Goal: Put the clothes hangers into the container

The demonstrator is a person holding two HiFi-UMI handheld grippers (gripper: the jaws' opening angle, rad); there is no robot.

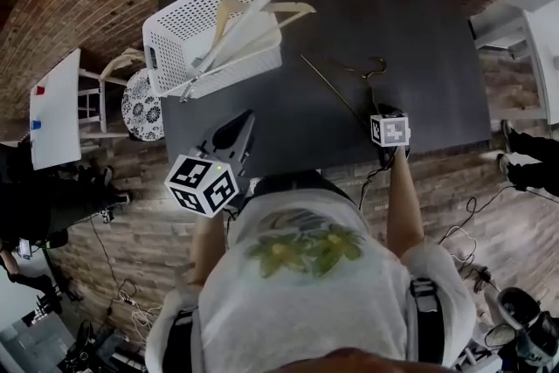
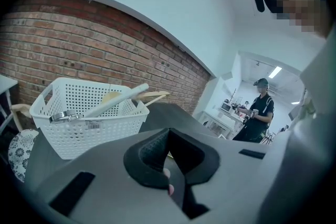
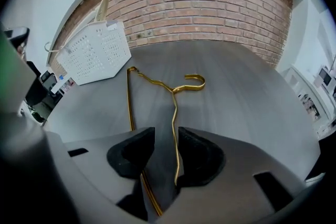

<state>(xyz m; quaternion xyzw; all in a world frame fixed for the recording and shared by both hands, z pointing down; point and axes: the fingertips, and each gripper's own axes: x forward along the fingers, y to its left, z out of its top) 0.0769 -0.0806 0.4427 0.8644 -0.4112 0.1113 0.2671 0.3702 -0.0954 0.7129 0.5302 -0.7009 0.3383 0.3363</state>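
Note:
A white perforated basket (image 1: pixel 166 44) stands at the far left of the dark table (image 1: pixel 419 22), with wooden and white hangers (image 1: pixel 249 17) sticking out of it. A gold wire hanger (image 1: pixel 342 81) lies flat on the table's middle. My right gripper (image 1: pixel 389 128) is low over its near end. In the right gripper view the right gripper (image 3: pixel 166 136) is open, and one gold hanger (image 3: pixel 175 99) arm runs between the pads close to the right pad, not squeezed. My left gripper (image 1: pixel 244 125) hovers near the table's front edge. The left gripper (image 2: pixel 168 136) is shut and empty, pointing past the basket (image 2: pixel 84 126).
The basket (image 3: pixel 97 52) sits to the far left in the right gripper view. Left of the table stand a patterned round stool (image 1: pixel 142 105), a chair and a white side table (image 1: pixel 54 109). A person (image 2: pixel 258 113) stands in a far room. Cables lie on the floor (image 1: pixel 472 214).

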